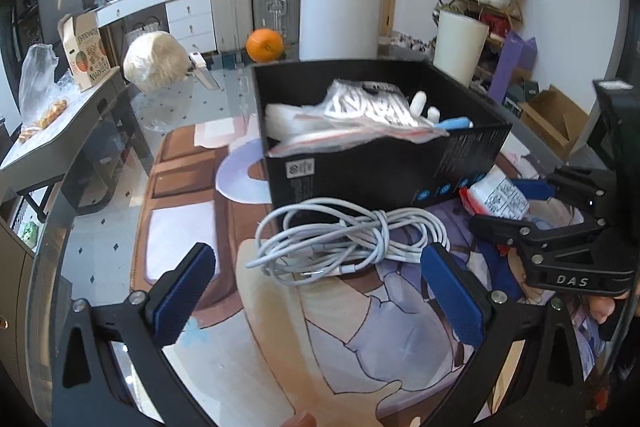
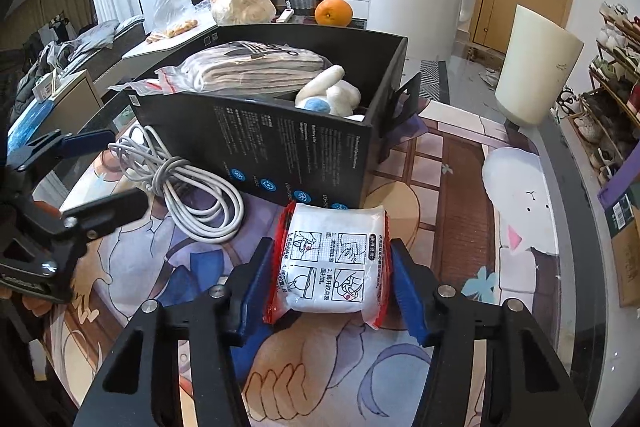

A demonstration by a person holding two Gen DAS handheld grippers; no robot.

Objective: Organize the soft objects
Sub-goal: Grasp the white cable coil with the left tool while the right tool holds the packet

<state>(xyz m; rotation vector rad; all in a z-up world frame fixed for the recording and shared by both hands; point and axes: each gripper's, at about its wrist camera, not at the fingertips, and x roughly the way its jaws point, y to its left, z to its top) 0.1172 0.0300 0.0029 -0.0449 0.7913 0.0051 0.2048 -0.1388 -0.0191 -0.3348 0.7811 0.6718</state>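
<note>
A black cardboard box (image 2: 280, 147) stands on the printed mat and holds a bagged striped cloth (image 2: 248, 67) and a white plush toy (image 2: 332, 91). My right gripper (image 2: 332, 267) is shut on a white packet with red edges (image 2: 328, 247), one blue pad on each side, just in front of the box. A coiled white cable (image 1: 340, 239) lies against the box's near side. My left gripper (image 1: 320, 279) stands open just short of the cable, with nothing between its pads. The right gripper (image 1: 508, 207) also shows at the right edge of the left wrist view.
An orange (image 1: 264, 45), a pale ball of yarn (image 1: 154, 61) and a tall cream cylinder (image 1: 460, 47) stand behind the box. A grey side table (image 1: 60, 131) with bags is at the left. A shoe rack (image 2: 612, 75) lines the right wall.
</note>
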